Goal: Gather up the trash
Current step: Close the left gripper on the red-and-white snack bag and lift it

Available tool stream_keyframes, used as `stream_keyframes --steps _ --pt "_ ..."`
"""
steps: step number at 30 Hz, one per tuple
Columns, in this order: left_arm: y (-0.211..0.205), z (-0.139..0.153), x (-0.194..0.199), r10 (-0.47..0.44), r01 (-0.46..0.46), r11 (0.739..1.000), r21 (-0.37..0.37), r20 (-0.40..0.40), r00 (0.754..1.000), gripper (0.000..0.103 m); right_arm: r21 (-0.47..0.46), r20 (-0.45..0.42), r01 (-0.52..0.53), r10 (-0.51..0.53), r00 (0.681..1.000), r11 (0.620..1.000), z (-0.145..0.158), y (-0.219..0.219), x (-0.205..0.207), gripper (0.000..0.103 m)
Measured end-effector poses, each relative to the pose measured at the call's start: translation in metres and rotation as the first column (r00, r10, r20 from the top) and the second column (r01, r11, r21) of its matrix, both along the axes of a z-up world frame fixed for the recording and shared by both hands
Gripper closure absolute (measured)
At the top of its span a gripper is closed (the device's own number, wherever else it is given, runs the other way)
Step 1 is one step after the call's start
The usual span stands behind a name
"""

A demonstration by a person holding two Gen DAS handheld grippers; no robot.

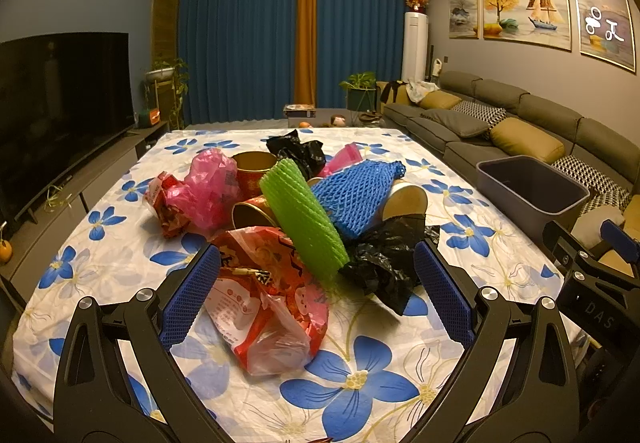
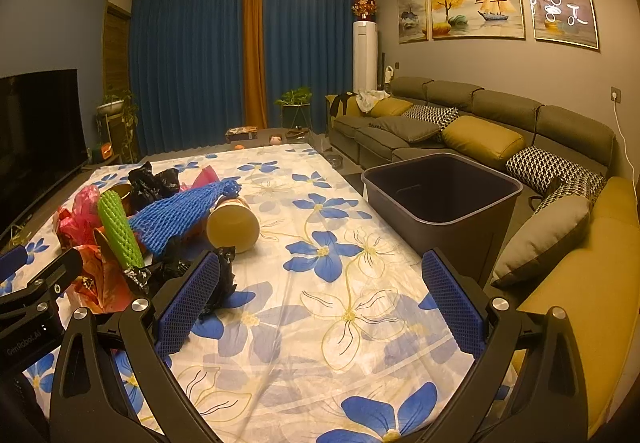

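A pile of trash lies mid-table: a green foam sleeve [image 1: 304, 219], a blue foam net [image 1: 356, 195], black bags [image 1: 384, 263], pink plastic [image 1: 208, 187], red cans [image 1: 252, 211] and a red printed bag [image 1: 264, 299]. My left gripper [image 1: 316, 295] is open, its blue pads either side of the red printed bag and the nearest black bag. My right gripper [image 2: 320, 303] is open over bare tablecloth, right of the pile; its left pad [image 2: 188, 303] is close to a black bag [image 2: 220, 275]. The grey bin [image 2: 440, 195] stands at the table's right edge.
The table wears a white cloth with blue flowers [image 2: 320, 251]. A sofa with cushions [image 2: 480, 139] runs along the right, behind the bin. A television [image 1: 60, 111] on a low cabinet is on the left. Each gripper shows at the edge of the other's view.
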State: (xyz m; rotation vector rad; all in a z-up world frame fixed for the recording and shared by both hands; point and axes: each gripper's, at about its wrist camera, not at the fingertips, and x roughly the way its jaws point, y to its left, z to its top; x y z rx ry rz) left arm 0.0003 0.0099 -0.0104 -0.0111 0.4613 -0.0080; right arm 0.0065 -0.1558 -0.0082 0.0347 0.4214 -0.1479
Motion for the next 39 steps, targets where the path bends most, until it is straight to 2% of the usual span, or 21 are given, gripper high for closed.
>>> stream_keyframes --steps 8,12,19,21,23,33,39 --pt "0.002 -0.002 -0.001 0.005 -0.005 1.0 -0.009 0.002 1.0 0.007 0.004 0.003 -0.02 0.02 1.0 1.0 0.0 0.003 0.001 0.005" --pt "0.014 -0.005 -0.005 0.004 -0.003 0.999 -0.046 0.011 1.0 0.007 0.021 0.001 -0.05 0.05 0.999 0.999 -0.003 0.005 0.004 0.005" --pt "0.041 -0.011 -0.006 0.054 -0.053 0.997 -0.058 0.019 0.998 0.015 0.061 -0.028 -0.142 0.144 0.989 0.988 -0.011 0.019 0.018 0.012" --pt "0.047 -0.013 -0.007 0.074 -0.073 0.996 -0.055 0.019 0.997 0.017 0.062 -0.032 -0.175 0.177 0.984 0.983 -0.014 0.027 0.022 0.014" --pt "0.053 -0.016 -0.006 0.09 -0.089 0.994 -0.056 0.011 0.996 0.019 0.058 -0.042 -0.199 0.201 0.979 0.978 -0.017 0.035 0.027 0.024" --pt "0.07 -0.03 0.013 0.103 -0.107 0.992 -0.072 -0.047 0.994 0.022 0.102 -0.113 -0.292 0.303 0.946 0.951 -0.036 0.063 0.069 0.035" --pt "0.072 -0.04 0.024 0.088 -0.094 0.993 -0.073 -0.082 0.993 0.026 0.121 -0.163 -0.332 0.349 0.923 0.935 -0.048 0.074 0.088 0.051"
